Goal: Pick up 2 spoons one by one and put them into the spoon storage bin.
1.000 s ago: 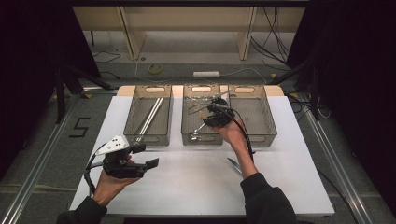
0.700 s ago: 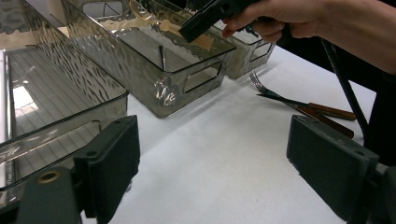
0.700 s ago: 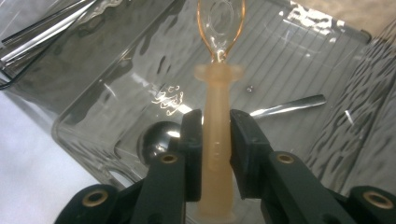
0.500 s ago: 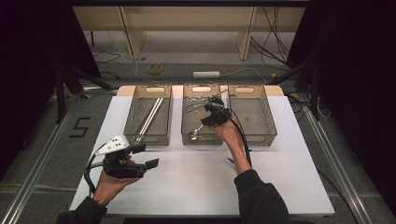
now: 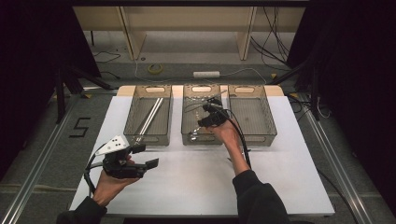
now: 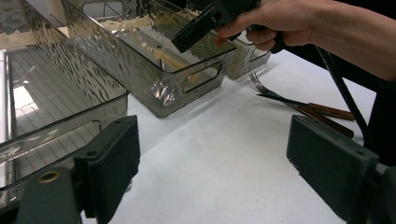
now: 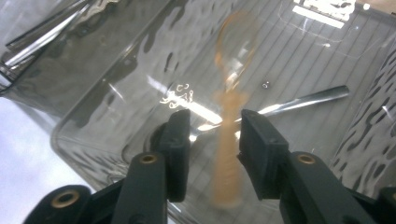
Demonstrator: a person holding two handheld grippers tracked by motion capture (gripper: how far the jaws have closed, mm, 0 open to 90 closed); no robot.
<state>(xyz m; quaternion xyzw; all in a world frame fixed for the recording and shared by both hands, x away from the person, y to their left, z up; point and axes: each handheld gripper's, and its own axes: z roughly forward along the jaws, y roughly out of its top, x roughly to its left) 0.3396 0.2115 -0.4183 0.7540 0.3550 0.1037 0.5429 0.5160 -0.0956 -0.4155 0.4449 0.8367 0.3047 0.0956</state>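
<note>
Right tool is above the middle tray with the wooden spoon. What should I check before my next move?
1. Right tool above the middle tray: ok.
2. Right tool's jaws parted: ok.
3. Wooden spoon lying flat in the tray: cannot tell, as it is blurred between the jaws.
4. Left tool open and empty: ok.
5. Fork on the table with nothing on it: ok.

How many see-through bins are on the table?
3, side by side at the table's far edge: the left bin, the middle bin with the right gripper over it, and the right bin. None seem hidden.
</note>
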